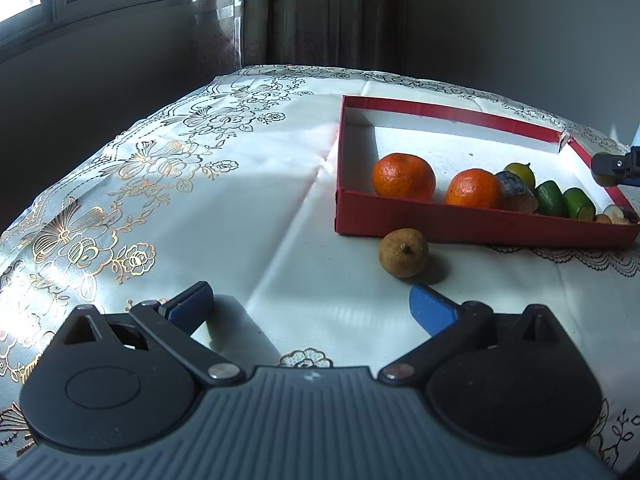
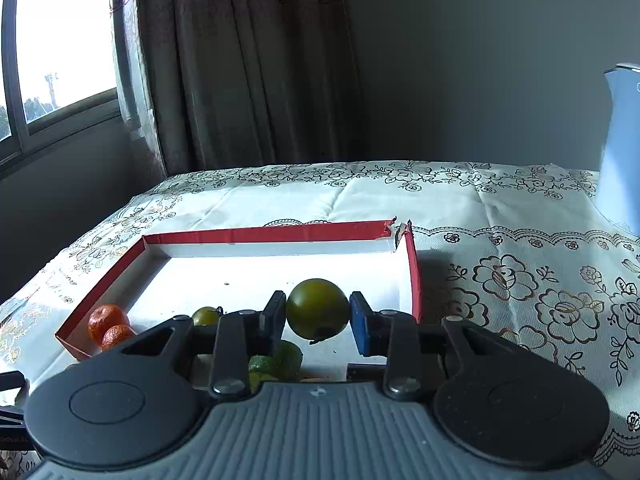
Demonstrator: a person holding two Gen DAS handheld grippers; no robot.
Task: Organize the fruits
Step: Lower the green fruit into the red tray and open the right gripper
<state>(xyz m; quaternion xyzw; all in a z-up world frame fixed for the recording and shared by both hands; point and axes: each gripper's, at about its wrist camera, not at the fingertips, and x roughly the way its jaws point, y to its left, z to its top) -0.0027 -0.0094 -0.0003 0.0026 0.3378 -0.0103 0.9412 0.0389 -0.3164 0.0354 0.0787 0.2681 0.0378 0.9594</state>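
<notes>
Two grippers on the job, so biggest stuff first. Red box (image 1: 472, 222) lies ahead and to the right of the left jaws, sitting on the flowery tablecloth (image 1: 280, 208), with two oranges (image 1: 403, 176) and some small green fruit (image 1: 552, 198) already inside. Right gripper (image 2: 318, 314) is clamped on a round olive-green fruit (image 2: 317, 308), held over the box floor near its right wall (looks like a drop-off to me). Left gripper (image 1: 312, 306) is spread wide with nothing in it. One brown fruit (image 1: 404, 253) is on the cloth outside the box, just ahead and right of the left jaws, stem pointing back at the camera. It's roundish, so no real long axis, and the left hand is clearly the nearer one.
</notes>
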